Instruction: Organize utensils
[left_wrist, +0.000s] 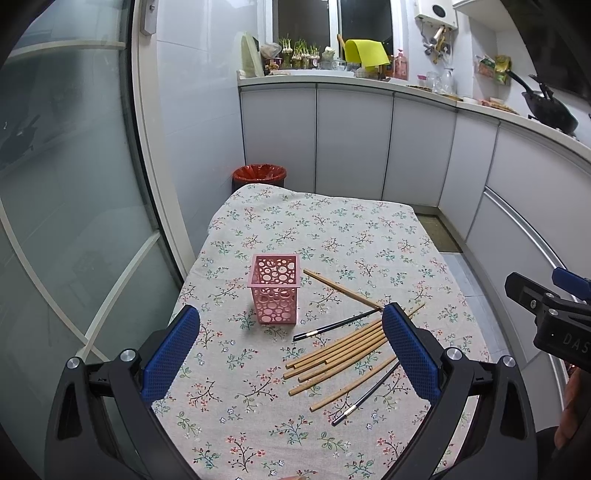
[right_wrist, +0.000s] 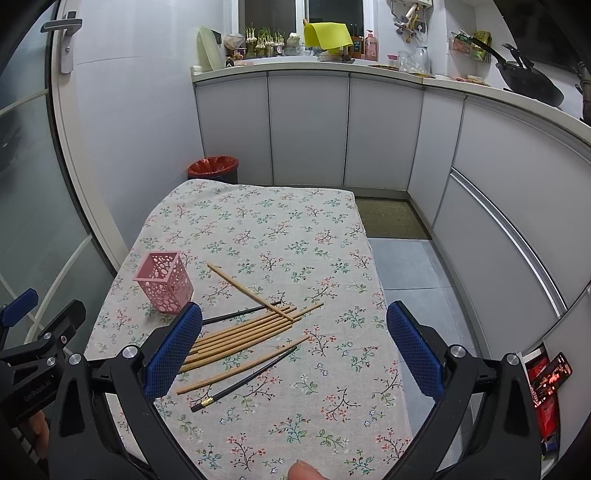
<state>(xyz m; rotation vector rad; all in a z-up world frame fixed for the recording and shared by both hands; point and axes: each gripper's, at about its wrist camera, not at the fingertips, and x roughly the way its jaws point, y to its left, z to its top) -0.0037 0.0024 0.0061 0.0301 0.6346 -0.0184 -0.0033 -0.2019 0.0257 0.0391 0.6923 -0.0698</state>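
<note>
Chopsticks (left_wrist: 343, 347) lie loose on the flowered tablecloth (left_wrist: 332, 236), none yet in the pink perforated holder (left_wrist: 275, 290), so the job looks to be at its very start: nothing gripped, the first pick not yet made.

Going left to right in the left wrist view: the holder stands upright at centre left, empty as far as can be seen. Just right of it a black chopstick (left_wrist: 334, 325) and a bundle of bamboo ones fan across the centre right, their long axes running from lower left up to upper right. One bamboo stick (left_wrist: 341, 288) crosses the other way, slanting from beside the holder's rim down to the right. A second black chopstick (left_wrist: 365, 393) lies at the lower edge of the spread.

Both tongs are spread wide and hold nothing: the left gripper (left_wrist: 291, 354) hovers over the cloth, the right gripper (right_wrist: 295, 350) over the lower end of the pile.

Next, I judge, one gripper should close across a single stick's shaft, crosswise to its axis, then tip it upright over the holder.
</note>
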